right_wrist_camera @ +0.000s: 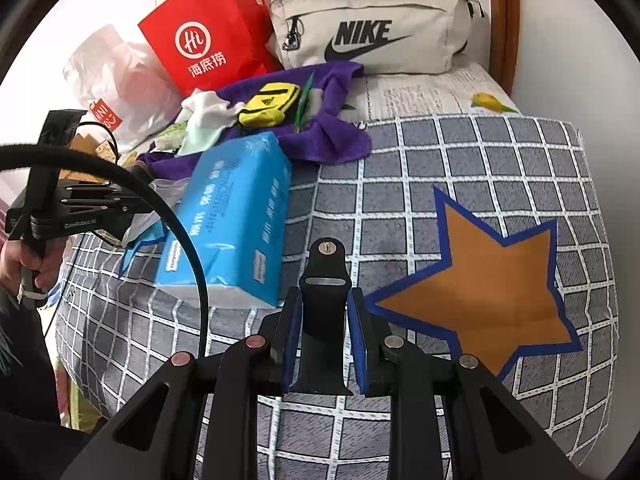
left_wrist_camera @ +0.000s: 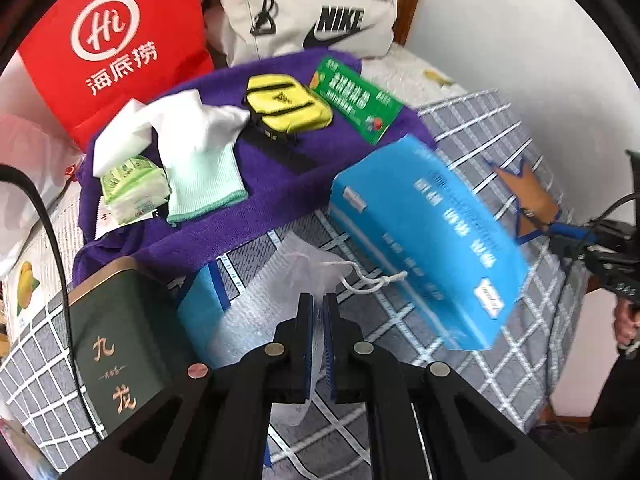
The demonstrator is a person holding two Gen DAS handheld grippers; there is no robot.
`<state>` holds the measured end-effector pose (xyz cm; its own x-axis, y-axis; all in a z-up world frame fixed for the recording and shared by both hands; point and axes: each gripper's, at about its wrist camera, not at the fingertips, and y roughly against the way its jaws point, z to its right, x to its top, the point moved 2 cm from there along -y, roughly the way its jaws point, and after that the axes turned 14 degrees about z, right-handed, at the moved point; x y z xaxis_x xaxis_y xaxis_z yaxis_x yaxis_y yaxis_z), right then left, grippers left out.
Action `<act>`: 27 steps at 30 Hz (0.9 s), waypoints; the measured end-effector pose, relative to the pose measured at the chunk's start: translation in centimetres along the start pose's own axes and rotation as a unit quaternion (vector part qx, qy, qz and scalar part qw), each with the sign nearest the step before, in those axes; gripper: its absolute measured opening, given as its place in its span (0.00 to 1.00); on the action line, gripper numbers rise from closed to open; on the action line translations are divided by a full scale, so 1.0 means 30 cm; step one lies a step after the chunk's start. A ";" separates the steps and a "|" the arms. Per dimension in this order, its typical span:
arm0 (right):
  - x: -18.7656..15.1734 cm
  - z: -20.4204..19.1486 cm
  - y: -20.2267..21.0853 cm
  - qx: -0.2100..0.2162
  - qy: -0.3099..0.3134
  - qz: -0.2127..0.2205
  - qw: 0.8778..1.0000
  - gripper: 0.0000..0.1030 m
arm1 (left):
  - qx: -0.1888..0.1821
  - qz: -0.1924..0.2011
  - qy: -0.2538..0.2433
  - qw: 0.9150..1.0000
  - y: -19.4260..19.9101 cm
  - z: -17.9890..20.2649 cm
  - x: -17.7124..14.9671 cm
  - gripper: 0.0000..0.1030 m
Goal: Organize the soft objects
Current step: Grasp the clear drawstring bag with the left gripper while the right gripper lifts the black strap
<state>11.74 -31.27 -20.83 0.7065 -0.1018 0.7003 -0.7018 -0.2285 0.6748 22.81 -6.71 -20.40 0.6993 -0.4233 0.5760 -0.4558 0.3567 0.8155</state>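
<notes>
A bed against a white wall, covered by a grey checked blanket [right_wrist_camera: 460,168] with an orange star sewn on, serves as the work surface.

The left gripper [left_wrist_camera: 318,308] has its jaws pinched onto a thin, translucent white drawstring pouch [left_wrist_camera: 304,272], which lies on the blanket in front of a purple towel [left_wrist_camera: 256,200]. The pouch looks nearly weightless and limp, so it will likely sag and swing from whatever corner is held; a grip on the gathered fabric near the cord [left_wrist_camera: 368,282] seems surer than one on the slippery film alone. It will not break, but a shallow pinch could slide off.

Just beside it, a blue pack of tissues [left_wrist_camera: 432,240] rests on the blanket, soft and squashy; judged by its bulk, it is best taken at a narrow end or a seam.

On the towel lie a white and mint glove [left_wrist_camera: 204,160], a small green tissue packet [left_wrist_camera: 134,188], a yellow pouch [left_wrist_camera: 288,110] and a green box [left_wrist_camera: 356,100]. A dark green tin [left_wrist_camera: 116,344] stands to the near left.

The right gripper [right_wrist_camera: 323,312] hangs over the blanket, jaws narrow around a black strap-like piece [right_wrist_camera: 323,300]. Behind stand a red paper bag [right_wrist_camera: 208,28] and a beige waist bag [right_wrist_camera: 372,24].
</notes>
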 end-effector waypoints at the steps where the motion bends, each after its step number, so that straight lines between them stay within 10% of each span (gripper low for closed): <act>1: 0.005 -0.004 0.004 0.001 0.001 0.001 1.000 0.22 | -0.006 0.006 0.006 1.000 0.021 -0.005 0.001 0.05; 27: 0.177 -0.128 -0.034 0.046 0.025 0.029 0.998 0.22 | -0.028 0.087 0.092 0.992 0.253 -0.095 0.037 0.04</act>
<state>15.86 -27.86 -16.91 0.6584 -0.0696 0.7495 -0.7278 -0.3127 0.6103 21.71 -2.11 -13.74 0.7033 -0.1946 0.6837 -0.5508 0.4588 0.6972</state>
